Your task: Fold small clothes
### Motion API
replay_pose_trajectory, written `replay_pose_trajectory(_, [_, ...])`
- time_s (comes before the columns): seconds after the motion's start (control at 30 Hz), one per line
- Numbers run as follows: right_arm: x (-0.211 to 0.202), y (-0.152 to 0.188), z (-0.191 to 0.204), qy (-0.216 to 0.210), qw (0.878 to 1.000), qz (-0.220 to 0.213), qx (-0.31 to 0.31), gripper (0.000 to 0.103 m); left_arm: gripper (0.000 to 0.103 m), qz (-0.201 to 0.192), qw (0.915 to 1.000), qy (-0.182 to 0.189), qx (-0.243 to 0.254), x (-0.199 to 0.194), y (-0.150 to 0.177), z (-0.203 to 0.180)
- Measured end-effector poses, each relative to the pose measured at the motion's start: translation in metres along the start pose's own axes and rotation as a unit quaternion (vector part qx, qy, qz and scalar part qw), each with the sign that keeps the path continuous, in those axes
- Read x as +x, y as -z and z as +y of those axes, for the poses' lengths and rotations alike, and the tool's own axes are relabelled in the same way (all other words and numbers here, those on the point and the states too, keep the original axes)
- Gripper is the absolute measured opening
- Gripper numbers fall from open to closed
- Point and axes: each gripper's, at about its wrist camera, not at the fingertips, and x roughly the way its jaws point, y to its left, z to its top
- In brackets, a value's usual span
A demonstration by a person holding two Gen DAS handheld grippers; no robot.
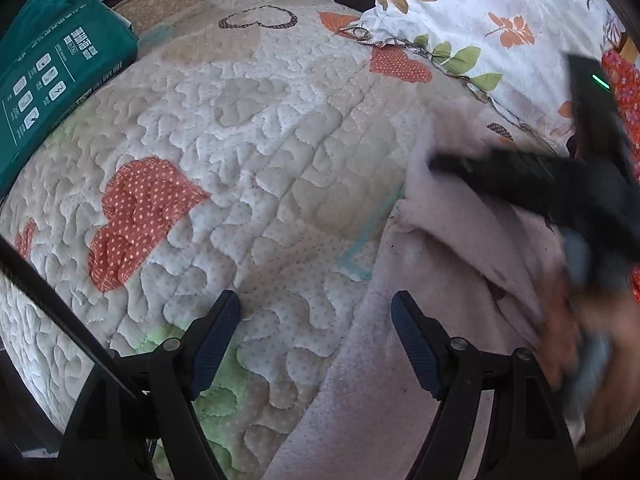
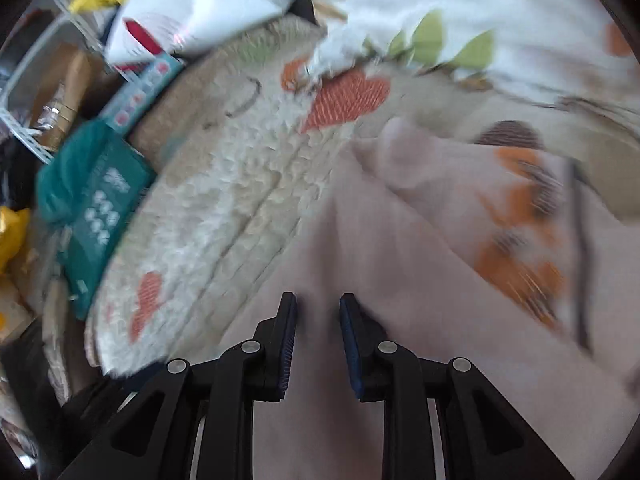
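Note:
A pale pink garment [image 1: 448, 280] lies on a quilted bedspread with orange hearts [image 1: 248, 168]. My left gripper [image 1: 316, 320] is open and empty, hovering over the quilt at the garment's left edge. My right gripper shows blurred in the left wrist view [image 1: 452, 164], above the garment's upper fold. In the right wrist view the right gripper [image 2: 318, 320] has its jaws partly open with a narrow gap, over the pink garment [image 2: 400, 280], gripping nothing visible. The garment has an orange and brown print [image 2: 520, 240] on its right side. This view is motion-blurred.
A teal package [image 1: 52, 80] lies at the quilt's left edge, also in the right wrist view [image 2: 96, 200]. A floral pillow [image 1: 500, 8] sits at the back right. Shelving and clutter [image 2: 52, 92] stand beyond the bed's left side.

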Motion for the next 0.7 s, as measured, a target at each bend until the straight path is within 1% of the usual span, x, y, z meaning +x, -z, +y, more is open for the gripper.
replay_pose_trajectory(0.03, [0.009,-0.013,-0.006,-0.010,1.000,-0.013,0.014,0.018,0.076,0.001,1.0000,0.001,-0.003,0.000,-0.001,0.000])
replay_pose_trajectory(0.1, [0.015,-0.033,-0.014,-0.012,0.999,-0.031,0.038,0.013,0.076,0.004,0.9999,0.009,-0.010,-0.001,-0.003,-0.001])
replay_pose_trajectory(0.17, [0.021,-0.053,-0.019,-0.003,0.997,-0.043,0.057,0.013,0.076,0.001,0.9997,0.021,-0.010,-0.005,-0.007,-0.004])
replay_pose_trajectory(0.23, [0.020,-0.065,-0.014,0.028,0.997,-0.044,0.048,0.014,0.076,-0.023,0.9994,0.027,-0.004,-0.015,-0.012,-0.011])
replay_pose_trajectory(0.27, [0.014,-0.068,-0.010,0.040,0.997,-0.048,0.043,0.017,0.076,-0.039,0.9989,0.026,0.001,-0.020,-0.014,-0.014])
replay_pose_trajectory(0.3, [0.007,-0.071,-0.007,0.046,0.996,-0.056,0.043,0.020,0.076,-0.058,0.9979,0.028,0.005,-0.026,-0.018,-0.018])
replay_pose_trajectory(0.33, [-0.005,-0.068,-0.007,0.041,0.996,-0.068,0.043,0.022,0.076,-0.077,0.9966,0.030,0.010,-0.030,-0.022,-0.023])
replay_pose_trajectory(0.4, [-0.031,-0.055,-0.014,0.025,0.995,-0.081,0.055,0.023,0.076,-0.099,0.9946,0.022,0.020,-0.029,-0.030,-0.033])
replay_pose_trajectory(0.43, [-0.045,-0.043,-0.021,0.020,0.994,-0.085,0.064,0.023,0.076,-0.101,0.9944,0.020,0.022,-0.026,-0.034,-0.037])
replay_pose_trajectory(0.47, [-0.058,-0.032,-0.029,0.013,0.993,-0.087,0.073,0.023,0.076,-0.095,0.9951,0.023,0.019,-0.019,-0.039,-0.041])
replay_pose_trajectory(0.5, [-0.069,-0.019,-0.037,0.004,0.992,-0.088,0.086,0.023,0.076,-0.079,0.9964,0.031,0.011,-0.008,-0.043,-0.043])
replay_pose_trajectory(0.57, [-0.099,0.019,-0.070,-0.016,0.989,-0.086,0.121,0.023,0.076,-0.037,0.9979,0.052,-0.013,0.018,-0.049,-0.046])
replay_pose_trajectory(0.6, [-0.111,0.038,-0.085,-0.022,0.986,-0.088,0.141,0.023,0.076,-0.019,0.9979,0.056,-0.026,0.030,-0.050,-0.045])
replay_pose_trajectory(0.63, [-0.122,0.059,-0.103,-0.014,0.983,-0.089,0.159,0.023,0.076,-0.033,0.9982,0.044,-0.026,0.033,-0.048,-0.047])
replay_pose_trajectory(0.67, [-0.133,0.077,-0.119,0.004,0.981,-0.090,0.172,0.023,0.076,-0.056,0.9980,0.029,-0.011,0.030,-0.047,-0.052])
replay_pose_trajectory(0.7, [-0.145,0.095,-0.136,0.022,0.978,-0.092,0.184,0.023,0.076,-0.063,0.9979,0.010,0.013,0.030,-0.046,-0.059])
